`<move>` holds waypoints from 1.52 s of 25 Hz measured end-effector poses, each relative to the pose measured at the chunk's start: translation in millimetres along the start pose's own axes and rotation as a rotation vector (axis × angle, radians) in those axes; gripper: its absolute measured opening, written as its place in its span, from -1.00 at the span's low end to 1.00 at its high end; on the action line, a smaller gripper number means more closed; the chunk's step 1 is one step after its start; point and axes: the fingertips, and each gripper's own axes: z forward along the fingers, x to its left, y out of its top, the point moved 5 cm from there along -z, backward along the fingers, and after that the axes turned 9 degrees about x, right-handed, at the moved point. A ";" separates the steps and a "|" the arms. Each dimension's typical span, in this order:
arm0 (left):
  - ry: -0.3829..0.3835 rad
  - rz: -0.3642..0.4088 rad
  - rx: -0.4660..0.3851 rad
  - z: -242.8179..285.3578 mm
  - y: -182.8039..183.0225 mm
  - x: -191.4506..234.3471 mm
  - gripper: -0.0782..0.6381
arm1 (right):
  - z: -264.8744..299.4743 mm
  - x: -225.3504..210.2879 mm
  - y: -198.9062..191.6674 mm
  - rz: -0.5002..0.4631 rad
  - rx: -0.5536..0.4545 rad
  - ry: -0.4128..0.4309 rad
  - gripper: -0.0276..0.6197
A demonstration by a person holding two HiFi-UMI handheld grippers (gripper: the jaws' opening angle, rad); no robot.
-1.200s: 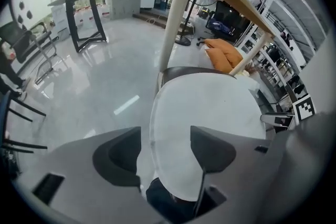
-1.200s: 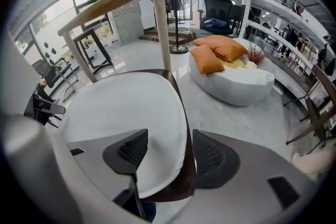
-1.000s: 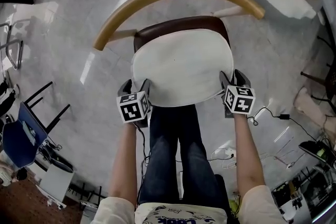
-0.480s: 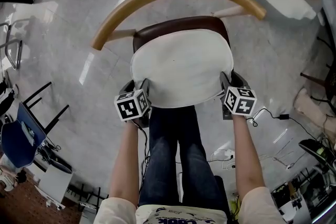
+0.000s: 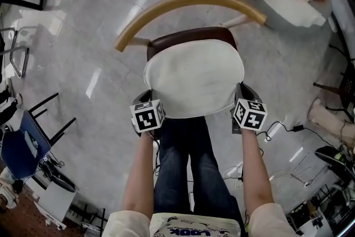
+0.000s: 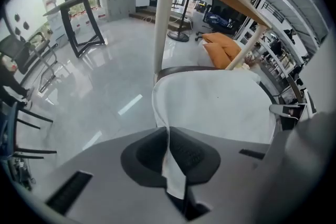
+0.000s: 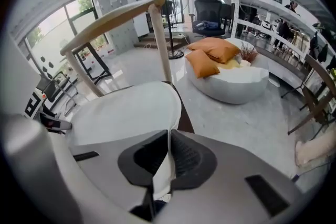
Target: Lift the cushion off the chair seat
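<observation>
Cushion [image 5: 194, 85], white and rounded, is lying over the dark brown chair seat [image 5: 191, 36], in front of the curved wooden backrest [image 5: 188, 1]. You are gripping its two front corners. Your left claw [image 6: 168, 136] and right claw [image 7: 169, 139] have just been closing, and each is pinching a thin fold of white cover. The front edge is possibly sitting just clear of the seat.
</observation>
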 end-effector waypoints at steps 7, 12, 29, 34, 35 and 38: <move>-0.007 0.012 -0.109 -96.4 3.5 -4.5 -0.70 | -95.3 21.0 13.3 -0.023 -0.114 -0.017 -0.82; -0.006 0.010 -0.214 -183.1 5.3 -12.0 -0.70 | -179.2 37.2 32.6 -0.029 -0.216 -0.026 -0.82; -0.024 0.050 -0.618 -455.8 31.7 -37.6 -0.70 | -443.3 84.3 100.0 -0.033 -0.607 -0.029 -0.81; -0.019 0.076 -0.752 -520.9 42.0 -44.9 -0.70 | -496.9 92.9 113.0 -0.031 -0.716 -0.015 -0.81; -0.017 0.076 -0.776 -532.3 42.1 -45.6 -0.70 | -507.5 94.9 115.4 -0.033 -0.740 -0.011 -0.81; -0.019 0.077 -0.842 -563.2 40.6 -46.2 -0.70 | -538.1 101.1 120.4 -0.038 -0.816 0.001 -0.81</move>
